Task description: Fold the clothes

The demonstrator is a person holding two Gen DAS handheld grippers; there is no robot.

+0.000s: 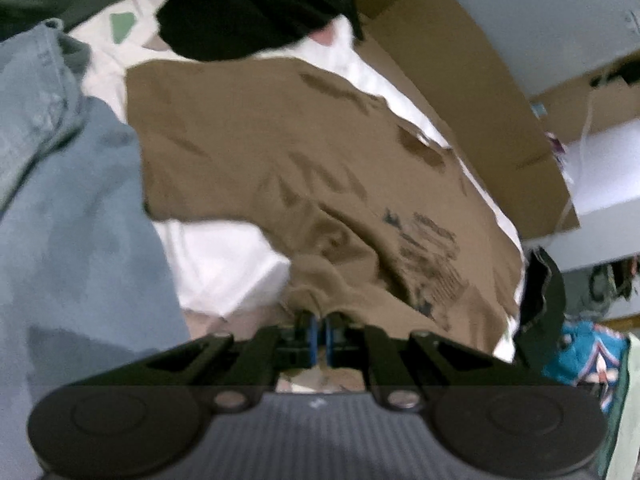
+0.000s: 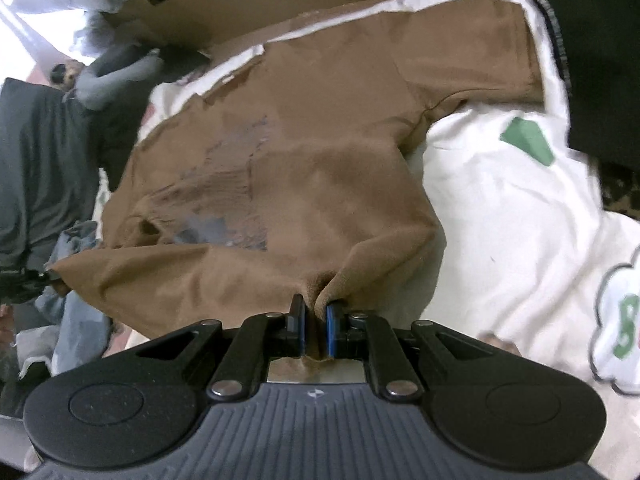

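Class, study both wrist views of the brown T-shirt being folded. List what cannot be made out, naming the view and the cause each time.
- Dark print on the brown T-shirt: left wrist view, unreadable from motion blur.
- Same print, right wrist view: faded and creased, illegible.
- Shirt edge inside the left gripper: hidden between the shut fingers.
- Green motif on the white sheet: right wrist view, cut off by the frame edge.
- Black garment: left wrist view, its type is lost to blur and cropping.

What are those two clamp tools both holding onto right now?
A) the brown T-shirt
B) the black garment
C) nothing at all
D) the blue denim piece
A: in each wrist view the fingers are shut on a pinched bunch of the brown T-shirt, at the left gripper and the right gripper, while the shirt lies spread over the white sheet.
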